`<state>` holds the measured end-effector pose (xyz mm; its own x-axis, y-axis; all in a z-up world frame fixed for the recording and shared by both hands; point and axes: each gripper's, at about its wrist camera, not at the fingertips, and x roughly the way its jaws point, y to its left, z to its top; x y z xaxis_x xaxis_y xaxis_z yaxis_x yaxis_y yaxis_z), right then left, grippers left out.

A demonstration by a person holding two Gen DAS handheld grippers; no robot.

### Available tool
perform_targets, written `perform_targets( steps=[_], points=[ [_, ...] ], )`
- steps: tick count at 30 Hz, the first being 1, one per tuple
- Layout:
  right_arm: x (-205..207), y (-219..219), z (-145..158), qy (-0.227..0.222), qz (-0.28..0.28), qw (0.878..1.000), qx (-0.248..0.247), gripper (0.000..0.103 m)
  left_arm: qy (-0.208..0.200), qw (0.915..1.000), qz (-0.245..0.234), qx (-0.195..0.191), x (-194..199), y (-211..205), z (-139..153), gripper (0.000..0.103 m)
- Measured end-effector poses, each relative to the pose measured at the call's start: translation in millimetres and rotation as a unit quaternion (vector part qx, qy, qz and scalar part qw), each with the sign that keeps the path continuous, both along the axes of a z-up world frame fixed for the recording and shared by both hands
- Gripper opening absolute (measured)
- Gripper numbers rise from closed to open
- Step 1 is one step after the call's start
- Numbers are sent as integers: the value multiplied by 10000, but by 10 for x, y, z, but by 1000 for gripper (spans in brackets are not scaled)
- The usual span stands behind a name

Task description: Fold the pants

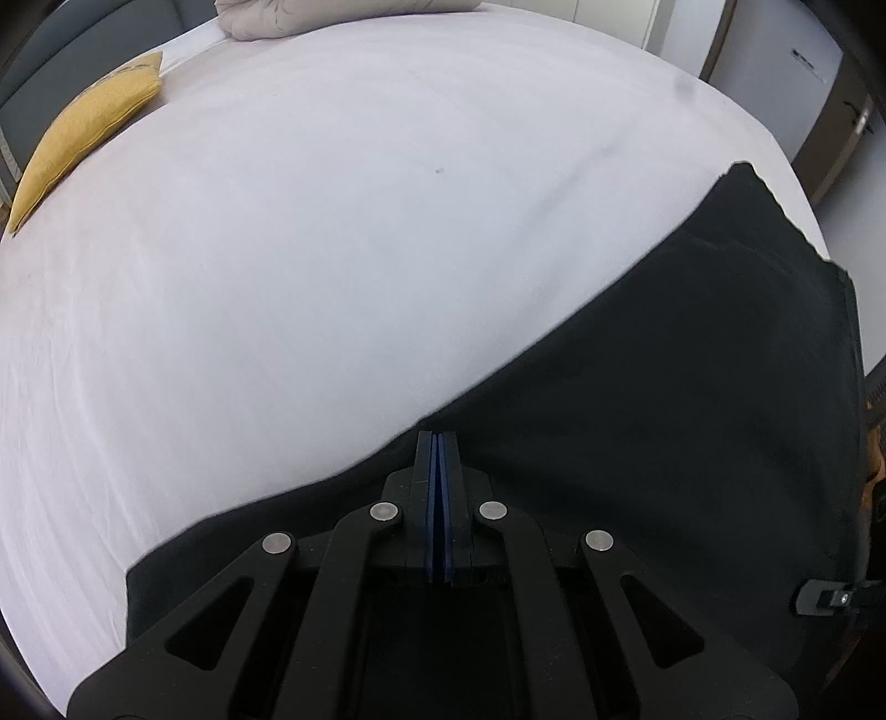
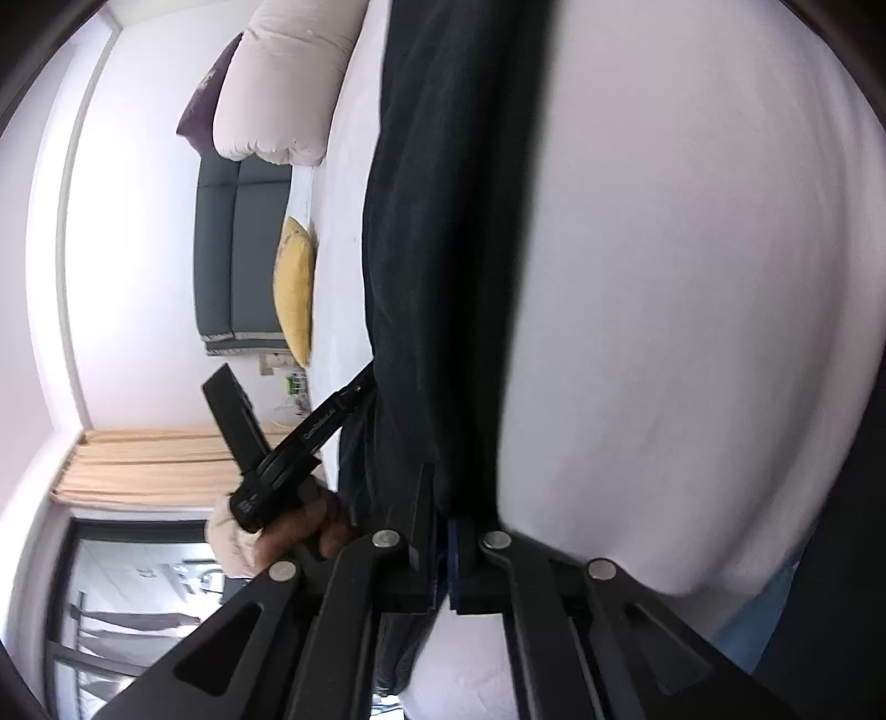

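Note:
The black pants lie along the near right part of the white bed. My left gripper is shut at the pants' upper edge, its blue pads pressed together; whether cloth is between them does not show. In the right wrist view the pants hang in a long dark band from my right gripper, which is shut on the cloth. The left gripper shows there too, held in a hand and touching the pants' left edge.
A yellow cushion and a beige folded duvet lie at the bed's far side, against a grey headboard. Beige curtains and a window are at the left of the right wrist view.

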<state>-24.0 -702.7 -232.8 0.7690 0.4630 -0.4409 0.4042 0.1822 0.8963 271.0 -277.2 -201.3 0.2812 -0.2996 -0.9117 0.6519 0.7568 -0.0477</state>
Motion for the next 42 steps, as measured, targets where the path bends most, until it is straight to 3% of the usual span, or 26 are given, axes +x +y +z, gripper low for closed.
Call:
perform_targets(
  steps=[2, 4, 5, 8, 10, 13, 16, 19, 21, 23, 28, 29, 32, 33, 35, 40, 42],
  points=[
    [-30, -10, 18, -52, 51, 10000, 41, 2, 24, 9999, 84, -95, 39, 55, 132, 2],
    [-112, -25, 140, -2, 44, 9999, -148, 7, -224, 9994, 100, -224, 0, 200, 363, 2],
    [-170, -38, 256, 39, 49, 9991, -427, 13, -366, 9987, 145, -320, -27, 329, 506, 2],
    [-253, -67, 566, 14, 177, 9938, -1095, 14, -250, 9974, 356, -573, -81, 739, 714, 2],
    [-159, -58, 752, -156, 423, 9904, -1308, 14, -197, 9975, 415, -542, -143, 944, 707, 2],
    [230, 80, 903, -448, 910, 9851, -1388, 12, 99, 9979, 578, -275, -95, 1101, 416, 2],
    [647, 286, 814, -406, 1372, 9819, -1238, 10, 488, 9940, 922, -316, 59, 1198, 73, 2],
    [1018, 381, 614, -164, 1637, 9794, -1174, 10, 446, 9916, 1136, -438, 175, 1178, 44, 2],
    [1106, 344, 540, -3, 1602, 9798, -1193, 10, 305, 9930, 1097, -321, 267, 1107, 77, 2],
    [1267, 308, 524, -123, 1780, 9780, -1083, 10, 265, 9917, 1205, -359, 287, 1120, 162, 2],
    [1501, 155, 286, 147, 2047, 9739, -973, 10, -373, 9880, 1391, -556, -24, 1265, 543, 2],
    [1534, 96, 243, 244, 2036, 9733, -1033, 0, -371, 9888, 1360, -498, -62, 1271, 530, 2],
    [1524, -346, 61, 296, 1589, 9843, -708, 0, -74, 9915, 1293, -152, -54, 1082, 144, 2],
    [1494, -484, 55, 264, 1411, 9876, -630, 0, 99, 9900, 1377, -301, -15, 1085, 6, 2],
    [1415, -860, 119, 336, 899, 9918, -839, 0, 132, 9855, 1581, -606, 29, 1152, -21, 2],
    [924, -1739, 137, 412, -285, 9954, -821, 0, -106, 9885, 1458, -399, -12, 1004, -34, 2],
    [685, -2047, 218, 492, -755, 9896, -1122, 0, -105, 9871, 1524, -488, -39, 1039, 29, 2]
  ],
)
